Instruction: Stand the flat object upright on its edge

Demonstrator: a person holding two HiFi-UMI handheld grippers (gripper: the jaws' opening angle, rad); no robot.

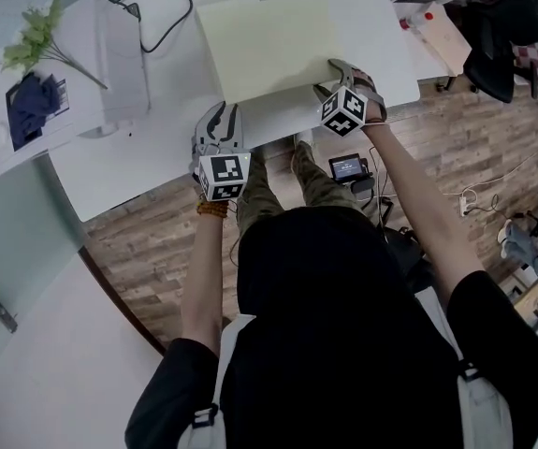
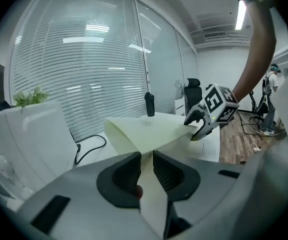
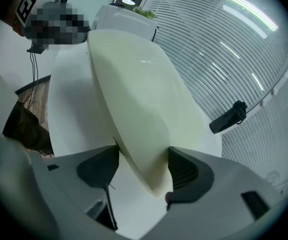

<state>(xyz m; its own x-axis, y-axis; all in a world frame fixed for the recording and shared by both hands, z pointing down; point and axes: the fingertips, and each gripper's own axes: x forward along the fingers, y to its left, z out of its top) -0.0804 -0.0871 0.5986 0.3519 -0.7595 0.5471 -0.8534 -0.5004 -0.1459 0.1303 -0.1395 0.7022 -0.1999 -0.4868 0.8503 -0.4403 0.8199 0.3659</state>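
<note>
Dark-clad shoulders and two bare forearms of the person filled the bottom of the head view, reaching toward 12 o'clock over a white desk (image 1: 138, 162). On that desk, at 12 o'clock from the person, was the pale yellow board (image 1: 264, 45).

The left claw (image 1: 224, 112) was on the board's near edge at about its 7 o'clock corner. Its own view showed the jaws close together, with the thin edge pinched between the pads. The right claw (image 1: 337, 67) gripped the 4 o'clock corner, and its own view showed that corner seated between its jaws with both pads against it. Seen from either claw, the board's near edge appeared raised clear of the desk and the sheet tilted. Whether the far edge touched the desk could not be told.

A white box (image 1: 109, 54) stood at 9 o'clock of the board, with a green plant (image 1: 36, 34) beyond it, also toward 9 o'clock. A black cable (image 1: 161, 17) looped between box and board.
</note>
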